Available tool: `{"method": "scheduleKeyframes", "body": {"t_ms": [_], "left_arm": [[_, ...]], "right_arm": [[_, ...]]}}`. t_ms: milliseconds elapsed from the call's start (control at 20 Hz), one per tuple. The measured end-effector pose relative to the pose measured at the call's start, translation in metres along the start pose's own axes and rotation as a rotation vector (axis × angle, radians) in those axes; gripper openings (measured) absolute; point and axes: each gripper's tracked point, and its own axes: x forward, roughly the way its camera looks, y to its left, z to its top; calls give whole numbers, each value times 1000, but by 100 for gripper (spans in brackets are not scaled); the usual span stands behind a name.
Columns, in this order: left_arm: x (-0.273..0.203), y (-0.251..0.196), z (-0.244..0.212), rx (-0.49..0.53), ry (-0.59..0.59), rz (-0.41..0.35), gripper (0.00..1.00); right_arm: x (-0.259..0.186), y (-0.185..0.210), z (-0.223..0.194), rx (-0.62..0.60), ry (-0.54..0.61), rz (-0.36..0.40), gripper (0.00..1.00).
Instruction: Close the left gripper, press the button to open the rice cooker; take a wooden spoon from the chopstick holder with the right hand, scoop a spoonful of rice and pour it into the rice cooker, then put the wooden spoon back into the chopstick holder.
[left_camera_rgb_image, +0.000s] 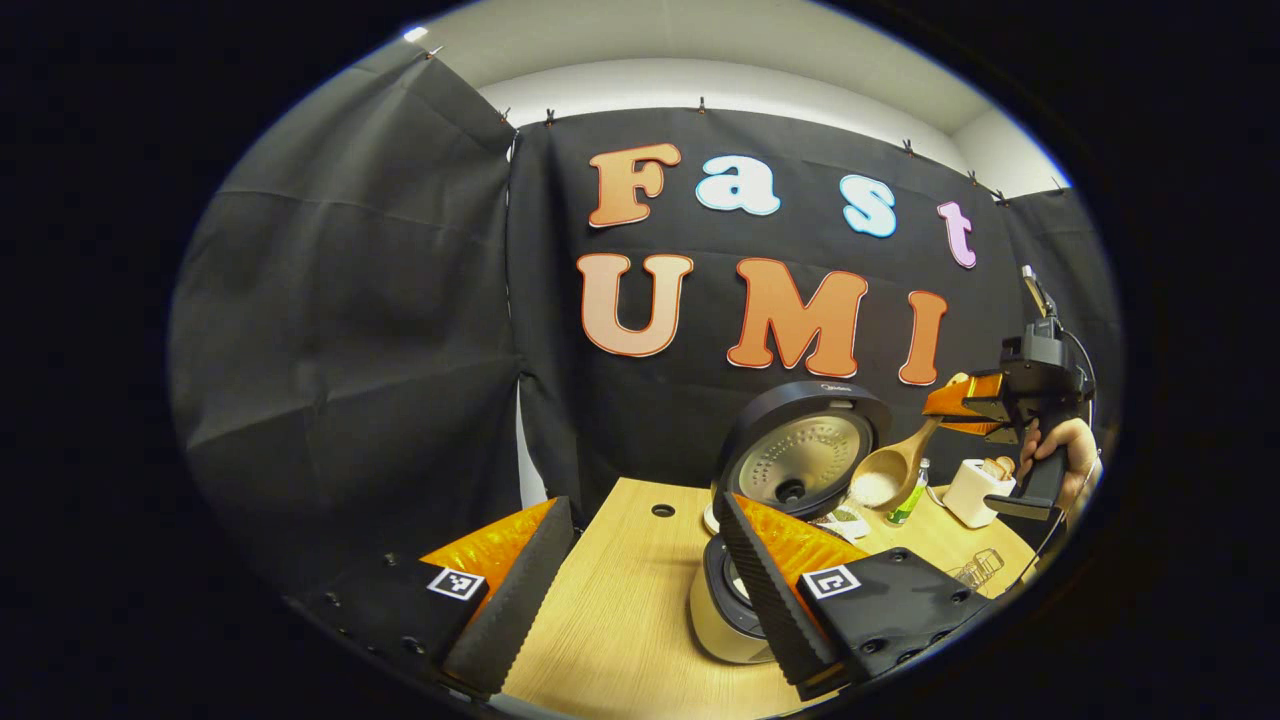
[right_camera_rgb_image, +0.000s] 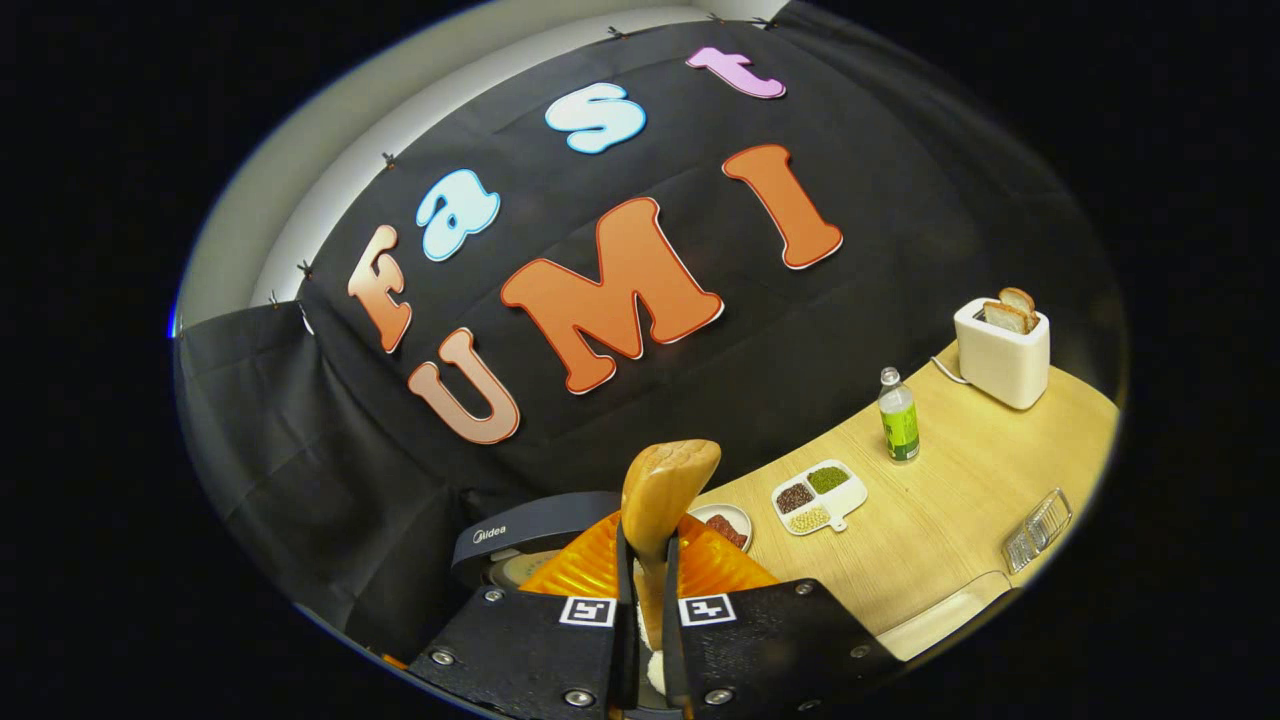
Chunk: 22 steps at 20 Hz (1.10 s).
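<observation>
wooden spoon (left_camera_rgb_image: 897, 468), clamped in the right gripper (left_camera_rgb_image: 968, 402), hung bowl-down beside the open rice cooker (left_camera_rgb_image: 775, 520); left gripper (left_camera_rgb_image: 640, 560) stood open.

One brand word and four coded markers

The rice cooker (right_camera_rgb_image: 520, 540) carries "Midea" in pale letters on the dark rim of its raised lid in the right gripper view; in the left gripper view the same mark is too small to read. Each gripper bears two square black-and-white coded markers: the left gripper (left_camera_rgb_image: 645, 505) has one behind each spread finger, the right gripper (right_camera_rgb_image: 648, 545) one either side of the wooden spoon (right_camera_rgb_image: 668, 480) it clamps. The print on the green bottle (right_camera_rgb_image: 899, 418) is illegible.
</observation>
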Motion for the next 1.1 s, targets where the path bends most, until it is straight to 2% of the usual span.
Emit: {"method": "scheduleKeyframes", "body": {"t_ms": [550, 1100], "left_arm": [[2, 0, -1, 9, 2, 0, 99], [-1, 5, 1, -6, -3, 6, 97]], "right_arm": [[-5, 19, -1, -130, -19, 37, 8], [-12, 34, 2, -266, -62, 64, 9]]}}
